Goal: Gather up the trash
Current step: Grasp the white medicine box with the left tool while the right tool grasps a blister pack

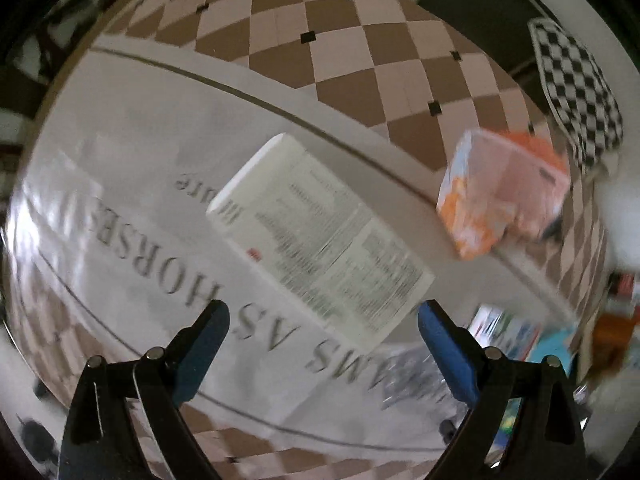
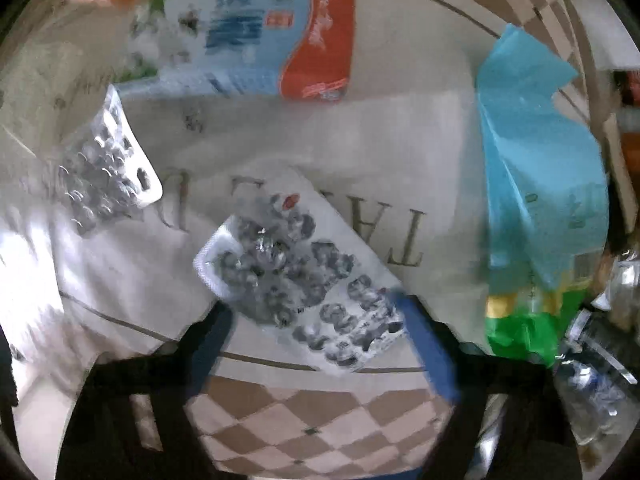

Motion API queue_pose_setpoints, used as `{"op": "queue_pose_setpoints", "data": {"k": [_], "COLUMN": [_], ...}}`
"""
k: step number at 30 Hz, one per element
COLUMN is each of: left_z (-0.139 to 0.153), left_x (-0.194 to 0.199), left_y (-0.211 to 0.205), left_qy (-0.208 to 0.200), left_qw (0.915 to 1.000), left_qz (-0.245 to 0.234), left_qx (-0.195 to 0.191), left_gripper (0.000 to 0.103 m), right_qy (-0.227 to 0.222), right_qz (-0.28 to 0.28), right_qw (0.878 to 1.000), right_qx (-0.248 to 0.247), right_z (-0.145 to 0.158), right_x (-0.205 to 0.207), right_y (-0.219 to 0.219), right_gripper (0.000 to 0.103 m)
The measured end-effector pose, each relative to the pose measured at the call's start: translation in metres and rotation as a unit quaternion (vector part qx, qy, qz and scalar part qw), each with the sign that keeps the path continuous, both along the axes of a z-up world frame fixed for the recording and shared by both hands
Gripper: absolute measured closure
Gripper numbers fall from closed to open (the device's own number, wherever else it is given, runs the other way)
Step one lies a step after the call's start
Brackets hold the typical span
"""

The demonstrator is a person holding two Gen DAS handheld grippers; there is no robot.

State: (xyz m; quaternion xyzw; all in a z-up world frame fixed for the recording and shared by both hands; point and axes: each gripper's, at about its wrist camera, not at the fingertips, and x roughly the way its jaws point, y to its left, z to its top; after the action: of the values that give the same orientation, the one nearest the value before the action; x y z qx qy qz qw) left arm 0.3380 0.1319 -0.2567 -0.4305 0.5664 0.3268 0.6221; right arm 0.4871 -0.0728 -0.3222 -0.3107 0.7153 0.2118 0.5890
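Observation:
In the left wrist view a white carton with small print [image 1: 320, 236] lies flat on the tablecloth [image 1: 132, 208], just ahead of my open, empty left gripper [image 1: 322, 320]. An orange and white box [image 1: 504, 192] stands to its right. In the right wrist view my right gripper [image 2: 316, 316] is open, its fingers on either side of the near end of a silver blister pack [image 2: 296, 276]. A second blister pack [image 2: 108, 164] lies to the left. A blue, white and red packet [image 2: 260, 36] lies farther off, and a blue and green wrapper [image 2: 540, 200] to the right.
The cloth has a white lettered centre and a brown checkered border [image 1: 340, 36]. A black and white checkered cloth [image 1: 576, 88] lies at the far right. Clear plastic packaging [image 2: 600, 380] sits at the lower right of the right wrist view.

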Motion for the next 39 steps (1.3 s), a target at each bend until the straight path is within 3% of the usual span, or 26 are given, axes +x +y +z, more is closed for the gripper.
{"op": "queue_pose_setpoints", "data": {"k": [2,7,9,12,16,18,20,23,25,28,29,31,33,35,39], "left_z": [-0.008,-0.031,-0.039,-0.042,-0.032,-0.031,-0.032,-0.038,-0.040,-0.048,-0.053,-0.063,-0.064,-0.065,-0.066], "left_x": [0.005,0.013,0.011,0.002,-0.002,-0.007,-0.019,-0.048,-0.061,-0.076,-0.078,-0.083,-0.088,-0.097,-0.089], "left_y": [0.008,0.026,0.030,0.032,0.011,-0.011,-0.037,-0.061,-0.061,-0.048,-0.042,-0.033,-0.026,-0.023,-0.036], "left_qy": [0.002,0.030,0.047,0.040,0.050,0.057,0.065,0.066,0.059,0.051,0.050,0.050,0.047,0.044,0.039], "left_qw": [0.9993,0.9944,0.9926,0.9933,0.9985,0.9926,0.9796,0.9678,0.9703,0.9824,0.9863,0.9910,0.9934,0.9952,0.9945], "left_qz": [0.029,0.085,0.098,0.100,-0.009,-0.097,-0.179,-0.235,-0.228,-0.178,-0.157,-0.124,-0.105,-0.085,-0.090], "left_qx": [-0.022,-0.054,-0.055,-0.042,0.022,0.047,0.065,0.060,0.053,0.025,0.011,-0.002,0.008,0.019,0.035], "left_gripper": [0.007,0.007,0.008,0.011,0.016,0.017,0.017,0.017,0.017,0.016,0.016,0.016,0.016,0.025,0.029], "right_qy": [-0.018,-0.019,-0.016,-0.028,-0.050,-0.054,-0.042,0.022,0.022,-0.004,-0.009,-0.005,-0.009,-0.008,-0.020], "right_qz": [-0.031,-0.144,-0.156,-0.146,-0.116,-0.106,-0.107,-0.119,-0.128,-0.155,-0.157,-0.143,-0.121,-0.106,-0.105], "right_qw": [0.999,0.988,0.986,0.988,0.991,0.992,0.992,0.991,0.988,0.982,0.982,0.985,0.989,0.992,0.993], "right_qx": [0.011,0.053,0.051,0.045,0.040,0.040,0.044,0.058,0.077,0.106,0.106,0.098,0.079,0.063,0.058], "right_z": [0.007,0.014,0.011,0.007,0.009,0.012,0.016,0.010,0.016,0.030,0.030,0.025,0.015,0.006,-0.003], "right_x": [0.013,0.049,0.056,0.063,0.055,0.044,0.036,0.021,0.018,0.031,0.039,0.055,0.067,0.068,0.057], "right_y": [-0.003,-0.011,-0.012,-0.009,0.004,0.007,0.002,-0.016,-0.024,-0.036,-0.041,-0.031,-0.017,-0.007,0.004], "right_gripper": [0.037,0.037,0.035,0.031,0.033,0.039,0.048,0.048,0.046,0.025,0.022,0.022,0.022,0.022,0.025]}}
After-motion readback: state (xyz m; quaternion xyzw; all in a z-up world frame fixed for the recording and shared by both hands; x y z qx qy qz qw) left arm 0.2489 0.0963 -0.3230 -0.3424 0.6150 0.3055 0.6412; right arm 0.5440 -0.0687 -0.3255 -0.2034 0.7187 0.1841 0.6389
